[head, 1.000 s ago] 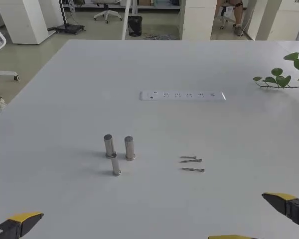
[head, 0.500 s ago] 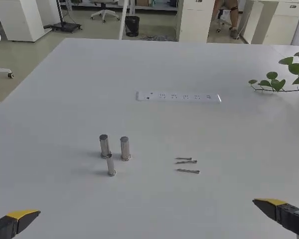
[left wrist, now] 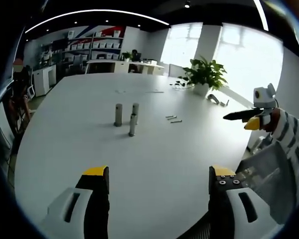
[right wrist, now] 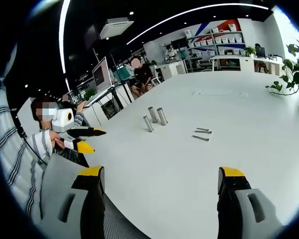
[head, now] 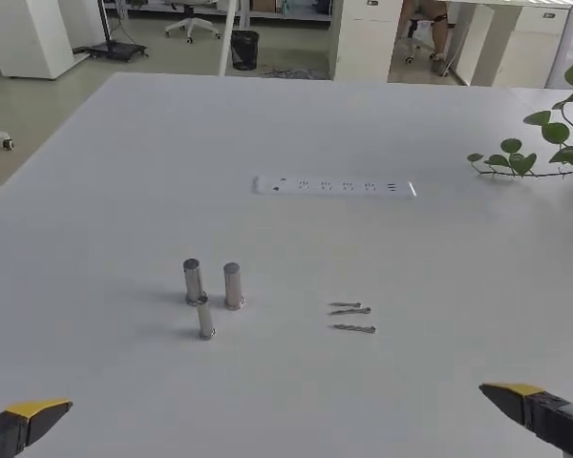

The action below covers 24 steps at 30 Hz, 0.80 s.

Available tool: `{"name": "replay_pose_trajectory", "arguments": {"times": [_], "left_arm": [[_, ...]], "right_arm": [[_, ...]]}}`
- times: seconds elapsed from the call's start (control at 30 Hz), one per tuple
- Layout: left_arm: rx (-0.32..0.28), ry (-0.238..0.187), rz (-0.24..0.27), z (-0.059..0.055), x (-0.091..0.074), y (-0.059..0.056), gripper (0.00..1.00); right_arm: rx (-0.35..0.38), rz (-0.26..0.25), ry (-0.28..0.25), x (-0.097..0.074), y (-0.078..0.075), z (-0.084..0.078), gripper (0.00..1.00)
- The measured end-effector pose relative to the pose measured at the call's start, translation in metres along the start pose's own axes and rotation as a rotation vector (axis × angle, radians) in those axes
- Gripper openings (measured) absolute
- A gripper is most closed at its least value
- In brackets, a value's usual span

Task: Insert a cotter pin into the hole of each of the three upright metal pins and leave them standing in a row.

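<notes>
a: start at the lower left of the head view. what's there?
b: the yellow tip of the left gripper (left wrist: 158, 172), over the white table (head: 411, 258). in the left gripper view its two jaws stand wide apart and empty.
a: and moving right?
b: left of centre, the three metal pins (head: 204, 316) stand upright in a tight cluster. two are side by side at the back, and one is just in front, between them. whether they touch i cannot tell.
a: the cotter pins?
b: just right of centre, the three cotter pins (head: 353, 328) lie flat on the table. two are close together and the third is just below them in the frame. all are well apart from the metal pins.
a: lower right?
b: the right gripper (right wrist: 160, 172). in the right gripper view its jaws are spread wide and empty, well short of the cotter pins.
a: any containers?
b: a dark bin (head: 244, 48) on the floor at the top of the frame, beyond the table. what's in it i cannot tell.
a: anything else on the table?
b: a white power strip (head: 334, 186) above centre, and a leafy plant (head: 540, 143) at the upper right edge.
</notes>
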<state>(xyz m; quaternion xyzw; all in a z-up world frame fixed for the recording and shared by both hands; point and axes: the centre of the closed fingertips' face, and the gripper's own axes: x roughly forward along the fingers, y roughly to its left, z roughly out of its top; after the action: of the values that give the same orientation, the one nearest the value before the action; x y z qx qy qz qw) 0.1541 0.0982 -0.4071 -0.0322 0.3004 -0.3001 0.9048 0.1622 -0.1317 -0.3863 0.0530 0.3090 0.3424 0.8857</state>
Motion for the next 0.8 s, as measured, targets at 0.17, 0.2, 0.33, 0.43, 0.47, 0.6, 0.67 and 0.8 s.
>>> {"name": "replay_pose_trajectory", "arguments": {"times": [0.17, 0.2, 0.33, 0.43, 0.47, 0.6, 0.67, 0.8], "left_arm": [[0.014, 0.005, -0.006, 0.001, -0.002, 0.002, 0.80], [0.017, 0.007, -0.008, 0.002, -0.002, 0.002, 0.80], [0.027, 0.013, -0.002, 0.003, -0.005, 0.006, 0.80], [0.030, 0.013, 0.003, 0.003, -0.009, 0.008, 0.80], [0.029, 0.011, 0.004, 0.003, -0.010, 0.009, 0.80], [0.033, 0.023, 0.017, 0.002, -0.015, 0.013, 0.80], [0.040, 0.029, 0.021, 0.001, -0.017, 0.014, 0.80], [0.038, 0.037, 0.027, -0.002, -0.020, 0.018, 0.80]], "right_arm": [[0.000, -0.007, 0.001, -0.001, -0.002, 0.000, 0.93], [-0.001, -0.008, 0.001, -0.001, -0.002, 0.001, 0.93], [-0.002, -0.009, 0.003, -0.001, -0.002, 0.001, 0.92], [0.001, -0.012, 0.000, -0.001, -0.002, 0.002, 0.91], [0.001, -0.012, 0.000, 0.000, -0.002, 0.002, 0.92], [0.001, -0.010, 0.007, 0.001, -0.003, 0.000, 0.92], [0.003, -0.007, 0.008, 0.001, -0.003, 0.000, 0.92], [0.017, 0.002, -0.004, 0.000, 0.000, 0.001, 0.92]]}}
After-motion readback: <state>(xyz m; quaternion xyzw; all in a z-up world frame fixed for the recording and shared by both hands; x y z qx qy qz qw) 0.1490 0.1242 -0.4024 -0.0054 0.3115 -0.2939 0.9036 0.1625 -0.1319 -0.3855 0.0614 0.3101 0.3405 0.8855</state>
